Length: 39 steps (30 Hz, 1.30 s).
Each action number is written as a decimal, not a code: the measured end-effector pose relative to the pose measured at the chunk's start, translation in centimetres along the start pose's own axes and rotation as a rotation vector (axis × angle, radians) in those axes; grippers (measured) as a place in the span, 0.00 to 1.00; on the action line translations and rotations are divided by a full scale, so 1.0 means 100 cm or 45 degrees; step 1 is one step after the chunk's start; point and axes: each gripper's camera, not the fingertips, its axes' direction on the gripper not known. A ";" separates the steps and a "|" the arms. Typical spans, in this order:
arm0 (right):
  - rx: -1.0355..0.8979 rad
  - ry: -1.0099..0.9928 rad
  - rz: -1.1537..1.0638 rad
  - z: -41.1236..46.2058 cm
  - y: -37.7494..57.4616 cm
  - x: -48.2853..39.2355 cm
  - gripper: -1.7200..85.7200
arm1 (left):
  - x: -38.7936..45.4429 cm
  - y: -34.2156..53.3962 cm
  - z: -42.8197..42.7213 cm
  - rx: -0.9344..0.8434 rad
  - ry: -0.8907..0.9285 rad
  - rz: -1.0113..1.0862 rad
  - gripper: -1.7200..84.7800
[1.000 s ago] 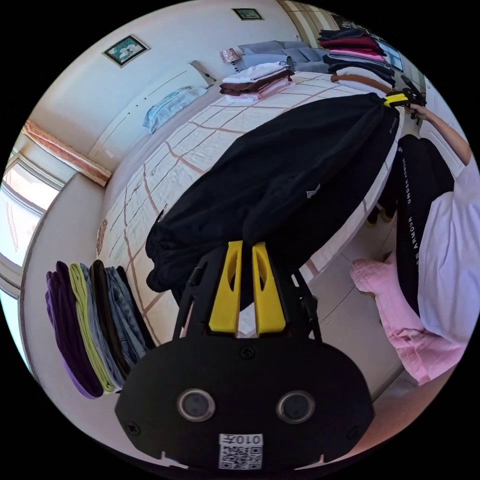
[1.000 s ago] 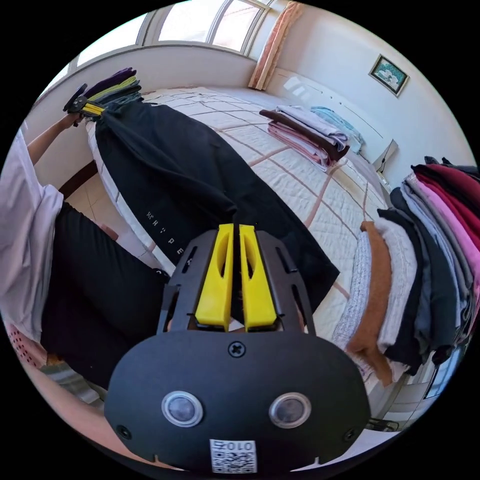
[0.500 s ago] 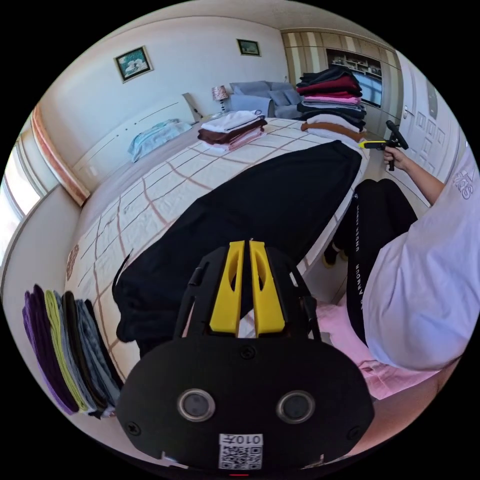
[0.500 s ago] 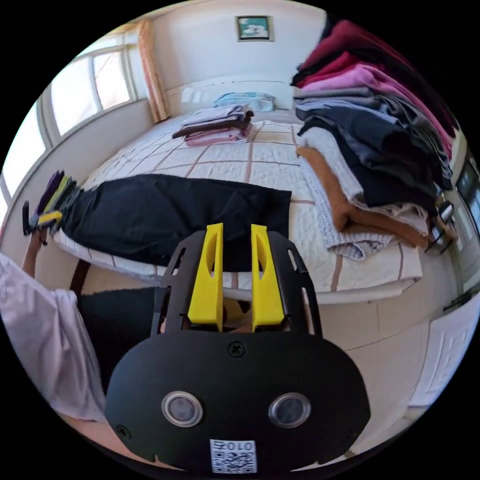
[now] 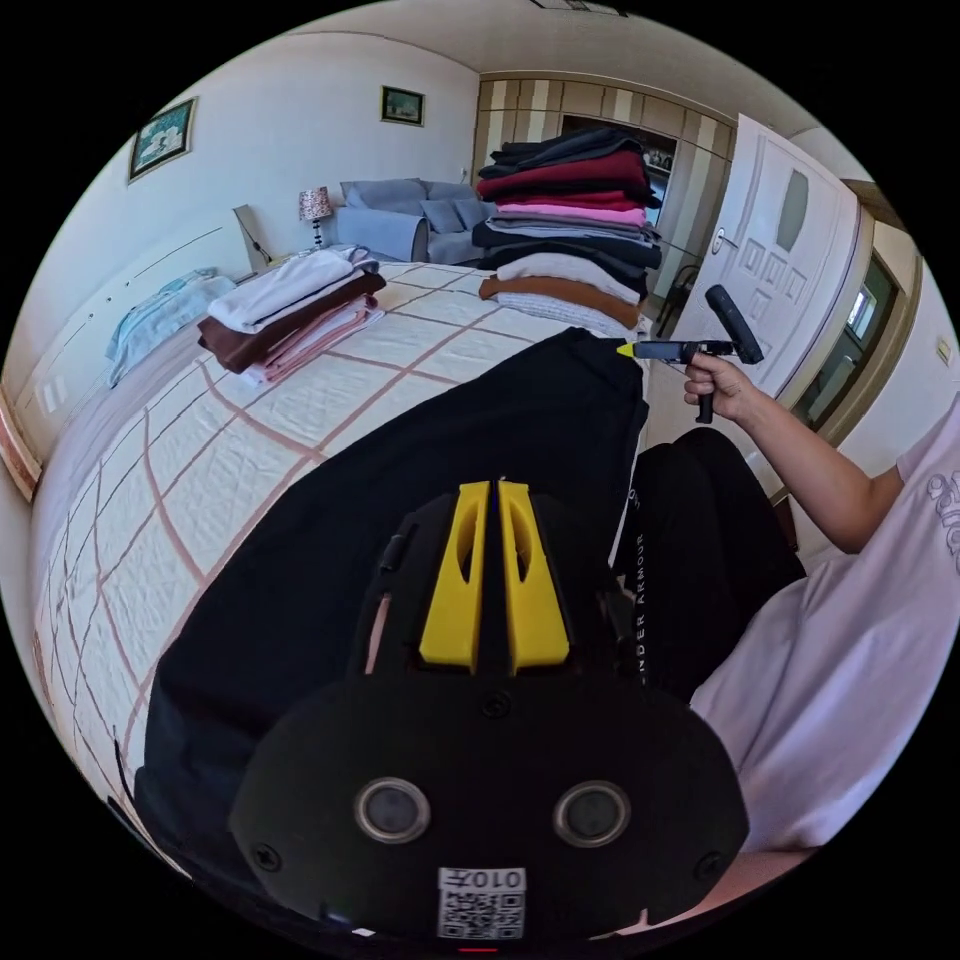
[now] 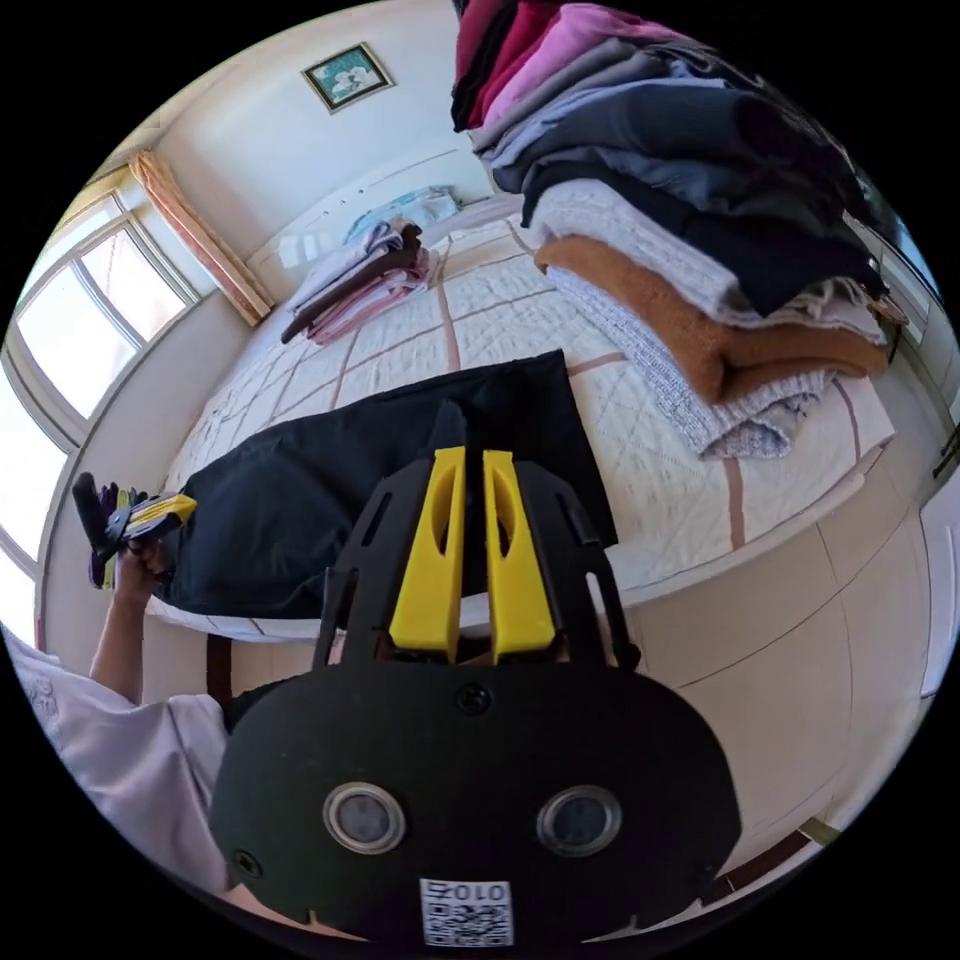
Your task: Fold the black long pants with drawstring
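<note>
A: Where were the black pants (image 6: 400, 460) found?

B: They were laid lengthwise along the near edge of the bed (image 6: 500, 300), stretched between the two tools. In the right gripper view the hem end was seen at about 12 o'clock of the yellow jaws, with the other end reaching toward 9 o'clock, where the left gripper (image 6: 165, 512) was held by a hand (image 6: 140, 560).

A: And how was each tool set?

B: The left gripper (image 5: 492, 490) was seen with its jaws pressed together and black cloth rising in the slit between them, so a pinch on the pants was judged likely. The right gripper (image 6: 466, 458) was also nearly closed, a dark peak of fabric lifted between its tips. In the left gripper view it (image 5: 632, 350) was found at 2 o'clock, touching the far corner of the pants (image 5: 480, 430).

A: How should the step be done well?

B: Both ends should be kept taut and level so no creases are trapped. The pinch should be held on both layers. The tall stack of clothes (image 6: 700, 180), just beside the hem end, should be avoided.
</note>
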 end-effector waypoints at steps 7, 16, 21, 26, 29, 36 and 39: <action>-0.100 -0.040 0.177 -0.023 0.026 0.059 0.07 | 0.015 -0.088 0.088 -0.107 -0.044 0.342 0.09; -0.268 0.003 0.069 -0.035 0.000 0.058 0.07 | 0.021 -0.213 0.212 -0.213 0.137 0.583 0.11; -0.233 -0.017 0.079 -0.042 0.003 0.060 0.07 | 0.015 -0.227 0.259 -0.258 0.307 0.617 0.09; -0.222 -0.066 0.095 -0.048 0.002 0.067 0.07 | 0.015 -0.220 0.284 -0.336 0.323 0.665 0.08; -0.231 -0.068 0.091 -0.048 0.002 0.068 0.07 | 0.003 -0.218 0.286 -0.308 0.365 0.588 0.07; -0.221 -0.093 0.099 -0.054 0.005 0.069 0.07 | -0.001 -0.218 0.283 -0.335 0.393 0.614 0.04; -0.221 -0.088 0.096 -0.057 0.006 0.067 0.07 | -0.001 -0.220 0.261 -0.238 0.360 0.631 0.02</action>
